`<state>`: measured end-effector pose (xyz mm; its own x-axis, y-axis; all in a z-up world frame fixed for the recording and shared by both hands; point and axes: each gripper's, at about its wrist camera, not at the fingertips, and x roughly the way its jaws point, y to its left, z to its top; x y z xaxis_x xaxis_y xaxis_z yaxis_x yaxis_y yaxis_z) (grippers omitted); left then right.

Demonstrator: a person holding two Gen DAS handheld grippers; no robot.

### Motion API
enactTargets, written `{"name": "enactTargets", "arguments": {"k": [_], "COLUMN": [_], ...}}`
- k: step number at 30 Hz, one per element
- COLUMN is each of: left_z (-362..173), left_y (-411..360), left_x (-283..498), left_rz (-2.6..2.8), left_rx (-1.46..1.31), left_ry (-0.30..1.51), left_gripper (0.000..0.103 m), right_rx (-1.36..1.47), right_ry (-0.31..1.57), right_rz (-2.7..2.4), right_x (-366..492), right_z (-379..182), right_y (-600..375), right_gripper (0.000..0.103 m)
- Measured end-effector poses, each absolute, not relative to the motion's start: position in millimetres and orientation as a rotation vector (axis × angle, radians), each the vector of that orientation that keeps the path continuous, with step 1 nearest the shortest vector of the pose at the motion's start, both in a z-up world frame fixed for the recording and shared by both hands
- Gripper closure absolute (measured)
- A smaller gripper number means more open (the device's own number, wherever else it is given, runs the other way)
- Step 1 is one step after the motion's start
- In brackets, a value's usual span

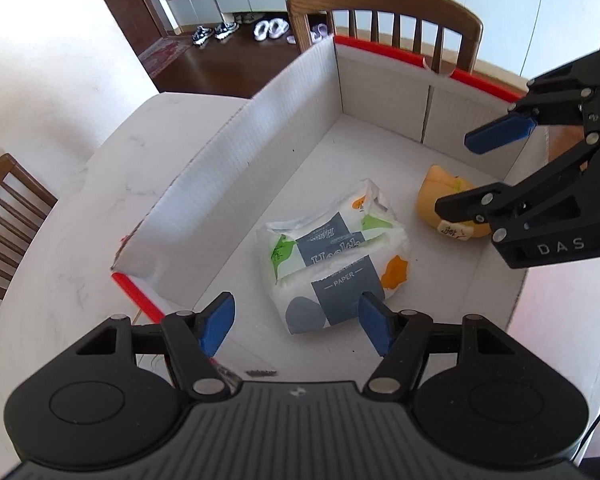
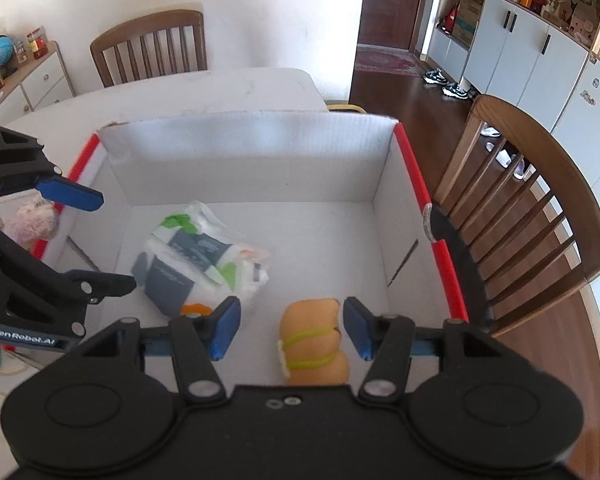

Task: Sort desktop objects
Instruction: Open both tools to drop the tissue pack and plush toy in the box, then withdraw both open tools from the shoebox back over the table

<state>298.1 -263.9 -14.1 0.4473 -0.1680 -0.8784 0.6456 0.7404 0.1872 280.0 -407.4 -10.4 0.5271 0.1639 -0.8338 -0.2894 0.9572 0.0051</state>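
A white cardboard box (image 1: 236, 184) with red rim strips stands on the table. On its floor lies a soft tissue pack (image 1: 332, 256), printed grey, green and orange. My left gripper (image 1: 296, 326) hovers open above the pack's near end, its blue pads clear of it. Beside the pack lies an orange soft toy (image 2: 312, 344) bound with yellow-green bands. My right gripper (image 2: 291, 326) hangs open over it, with the toy seen between the fingers but not pressed. Each gripper shows in the other view: the right gripper (image 1: 472, 172) at the right, the left gripper (image 2: 100, 240) at the left.
The box (image 2: 260, 160) fills much of the white table (image 1: 80, 240). Wooden chairs (image 2: 540, 208) stand close to the table's sides and behind it. A pale pink fluffy thing (image 2: 36, 220) lies outside the box's left wall. Dark wood floor lies beyond.
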Motion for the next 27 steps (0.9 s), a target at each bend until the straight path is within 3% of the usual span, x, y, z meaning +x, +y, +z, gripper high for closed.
{"name": "enactTargets", "arguments": {"k": [27], "left_z": [51.5], "left_y": [-206.3], "left_x": [209.9], "left_rz": [-0.566], "left_rx": [0.343], "left_ry": [0.761], "left_gripper": [0.036], "right_rx": [-0.117], "right_ry": [0.849], "right_rz": [0.253], "right_x": [203.0], "right_z": [41.4], "right_y": [-366.2], "right_gripper": [0.046]}}
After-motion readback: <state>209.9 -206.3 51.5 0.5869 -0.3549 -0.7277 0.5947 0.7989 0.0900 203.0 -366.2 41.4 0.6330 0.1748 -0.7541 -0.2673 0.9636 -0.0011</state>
